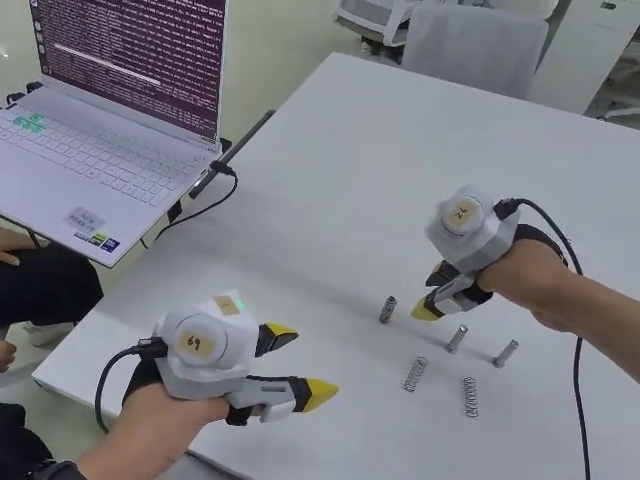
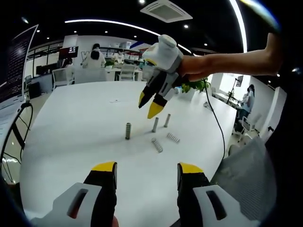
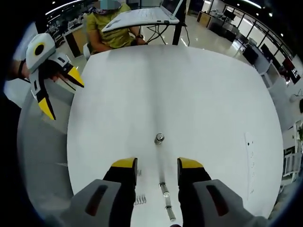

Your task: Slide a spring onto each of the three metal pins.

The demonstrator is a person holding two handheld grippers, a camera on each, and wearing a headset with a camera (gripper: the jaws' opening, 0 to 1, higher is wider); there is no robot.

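Left gripper (image 1: 300,363), nearest item, held low at the table's (image 1: 400,150) near edge: jaws spread, nothing between them. Round disc on its body marked "69".

Right gripper (image 1: 425,312), over the middle of the table: jaws parted and empty in its own gripper view; tips pointing down, just beside the pins, touching none.

Pin with a spring (image 1: 387,309), one, upright: just left of the right gripper's tips in the head view; in the right gripper view it stands ahead of the jaw tips, in line with the gap, outside it.

Bare pins (image 1: 457,338), two, upright, side by side to the right of the sprung one.

Loose springs (image 1: 415,374), two, lying flat on the table nearer the person than the pins, well ahead of the left gripper's tips.

Disc on the right gripper: mark unreadable.

Laptop (image 1: 110,130), open, off the table's left edge: lines of screen text too small to read; small stickers on its palm rest, unreadable.

Cable (image 1: 215,185), black, beside the laptop.

Chair (image 1: 470,45), grey, beyond the far edge.
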